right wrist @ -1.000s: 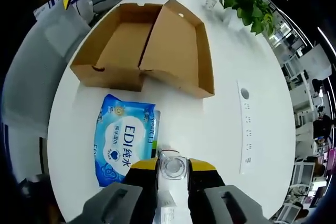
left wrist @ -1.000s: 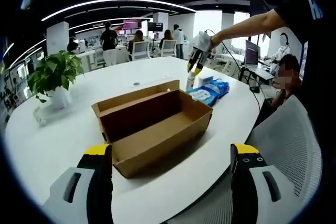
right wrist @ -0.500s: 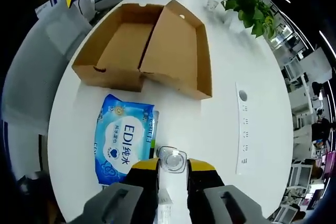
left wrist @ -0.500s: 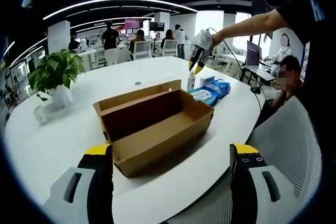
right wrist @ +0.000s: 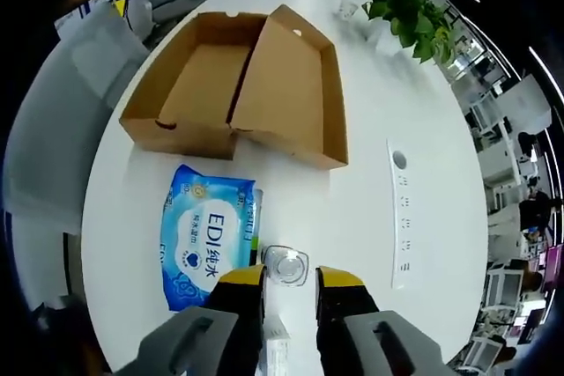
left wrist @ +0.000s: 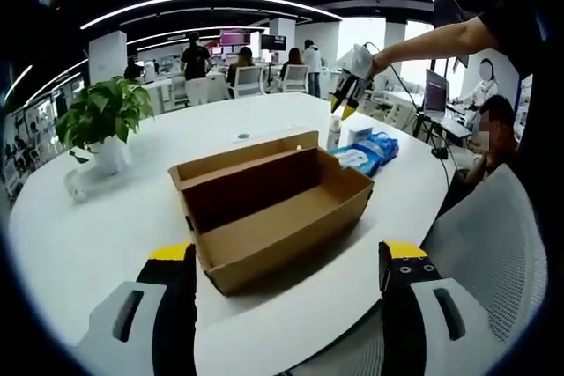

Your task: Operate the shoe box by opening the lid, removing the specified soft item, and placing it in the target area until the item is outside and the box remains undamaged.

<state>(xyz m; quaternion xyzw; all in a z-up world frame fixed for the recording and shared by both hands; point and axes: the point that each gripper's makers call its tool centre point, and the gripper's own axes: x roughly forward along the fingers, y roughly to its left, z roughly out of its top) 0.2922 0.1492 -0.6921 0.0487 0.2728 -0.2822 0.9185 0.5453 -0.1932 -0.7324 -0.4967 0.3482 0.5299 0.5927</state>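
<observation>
shoe box (right wrist: pixel 238 99) lies open beside wipes pack (right wrist: pixel 207 239).

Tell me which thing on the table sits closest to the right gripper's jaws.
The clear bottle, seen from above just ahead of the right gripper. The blue wipes pack lies beside it, off to one side; the open box is farther off.

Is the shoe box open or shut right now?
Open and empty: the shoe box has its lid folded back flat, bare cardboard inside.

left gripper (left wrist: pixel 288 261): grey body, black fingers (left wrist: pixel 174 292), yellow tips | right gripper (right wrist: pixel 286 281): same | person: dark sleeve (left wrist: pixel 529 19)
</observation>
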